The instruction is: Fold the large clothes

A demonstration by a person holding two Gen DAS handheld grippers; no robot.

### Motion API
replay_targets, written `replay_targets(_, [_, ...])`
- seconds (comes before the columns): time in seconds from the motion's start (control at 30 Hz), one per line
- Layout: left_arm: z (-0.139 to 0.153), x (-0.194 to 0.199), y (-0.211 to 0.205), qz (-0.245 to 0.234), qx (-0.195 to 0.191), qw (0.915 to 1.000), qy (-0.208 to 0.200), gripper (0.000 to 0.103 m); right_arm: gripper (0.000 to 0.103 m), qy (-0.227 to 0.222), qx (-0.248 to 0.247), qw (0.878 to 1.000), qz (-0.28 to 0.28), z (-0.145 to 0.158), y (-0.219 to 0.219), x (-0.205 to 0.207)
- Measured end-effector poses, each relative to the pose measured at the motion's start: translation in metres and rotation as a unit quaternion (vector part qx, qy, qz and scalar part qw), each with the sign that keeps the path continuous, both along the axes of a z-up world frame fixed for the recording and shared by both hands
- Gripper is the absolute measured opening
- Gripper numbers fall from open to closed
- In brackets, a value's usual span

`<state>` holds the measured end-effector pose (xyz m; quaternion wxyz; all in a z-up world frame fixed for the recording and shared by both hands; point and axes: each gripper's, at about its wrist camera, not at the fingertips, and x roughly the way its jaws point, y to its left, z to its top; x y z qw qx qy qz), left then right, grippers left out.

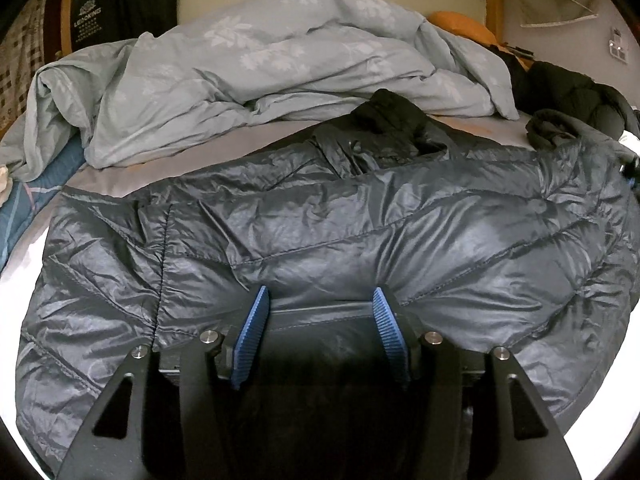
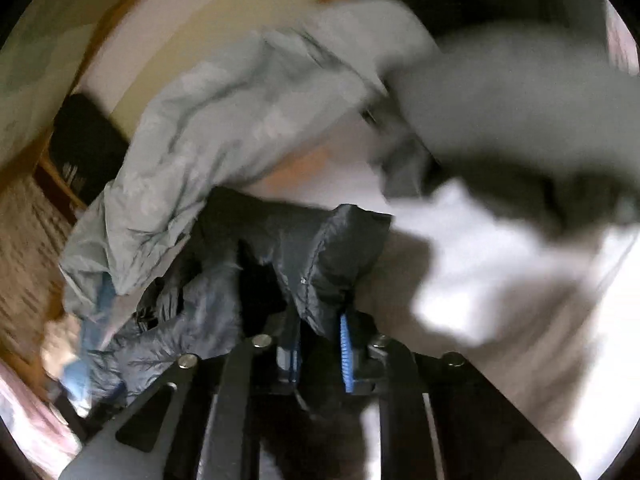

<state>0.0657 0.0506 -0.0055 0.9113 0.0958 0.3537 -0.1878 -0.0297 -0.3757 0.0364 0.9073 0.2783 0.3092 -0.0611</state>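
In the left wrist view the left gripper (image 1: pixel 320 300) sat low in the centre of the frame, its two blue ribbed pads (image 1: pixel 253 328) spread well apart. Their tips pressed down on the near hem of a dark slate-blue puffer jacket (image 1: pixel 360 216), and a band of that hem lay between them, but the pads did not pinch it. The jacket was spread flat across the middle of the frame, quilted and shiny, its black collar (image 1: pixel 390 114) lying toward the top centre. It rested on a pale grey bedsheet (image 1: pixel 120 184) that showed at the left. Behind it, across the upper half, a light blue-grey floral duvet (image 1: pixel 248 68) lay bunched up. An orange pillow (image 1: pixel 460 24) peeked out at the upper right, and another black garment (image 1: pixel 568 92) was heaped at the right edge.

In the right wrist view, heavily blurred, the right gripper (image 2: pixel 320 344) stood at the lower centre with its jaws drawn nearly together. A fold of the same puffer jacket (image 2: pixel 320 248) rose from between the blue pads (image 2: pixel 346 356), pinched there and standing up toward the centre of the frame. More of the jacket trailed down to the lower left. The duvet (image 2: pixel 224 128) ran diagonally from the left toward the upper centre, and the pale sheet (image 2: pixel 480 260) filled the right side.
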Motion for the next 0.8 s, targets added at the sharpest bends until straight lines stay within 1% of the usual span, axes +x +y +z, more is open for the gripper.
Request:
replay_targets(0.07, [0.0, 0.0, -0.001, 0.0, 0.001, 1.0, 0.0, 0.054, 0.013, -0.029, -0.05, 0.998, 0.005, 0.025, 0.022, -0.006])
replay_targets(0.13, [0.0, 0.0, 0.0, 0.001, 0.001, 1.0, 0.0, 0.054, 0.013, -0.073, -0.094, 0.993, 0.023, 0.05, 0.049, -0.017])
replay_targets(0.2, [-0.001, 0.0, -0.002, 0.002, 0.002, 1.0, 0.0, 0.054, 0.013, -0.1, -0.119, 0.987, 0.043, 0.065, 0.069, -0.027])
replay_targets(0.23, [-0.001, 0.0, -0.002, 0.002, 0.002, 1.0, 0.0, 0.054, 0.013, -0.109, -0.125, 0.984, 0.063, 0.072, 0.08, -0.033])
replay_targets(0.3, [-0.001, -0.001, -0.003, 0.002, 0.001, 1.0, 0.0, 0.054, 0.013, -0.112, -0.121, 0.981, 0.098, 0.075, 0.095, -0.037])
replay_targets(0.43, [-0.001, -0.001, -0.005, 0.005, 0.002, 1.0, -0.001, 0.054, 0.013, -0.097, -0.116, 0.975, 0.165, 0.062, 0.133, -0.024])
replay_targets(0.57, [-0.001, -0.001, -0.005, 0.005, -0.002, 1.0, -0.001, 0.054, 0.013, -0.051, -0.136, 0.961, 0.234, 0.033, 0.176, -0.011])
replay_targets(0.63, [0.001, -0.002, -0.003, 0.002, -0.009, 1.0, -0.002, 0.054, 0.013, -0.026, -0.136, 0.954, 0.265, 0.017, 0.194, -0.003])
replay_targets(0.7, [0.006, -0.006, 0.0, -0.007, -0.025, 0.9996, -0.009, 0.054, 0.013, -0.005, -0.14, 0.948, 0.284, 0.002, 0.211, 0.003])
replay_targets(0.8, [0.025, -0.017, 0.003, -0.045, -0.074, 0.9959, -0.024, 0.054, 0.013, 0.011, -0.164, 0.94, 0.299, -0.014, 0.228, 0.006])
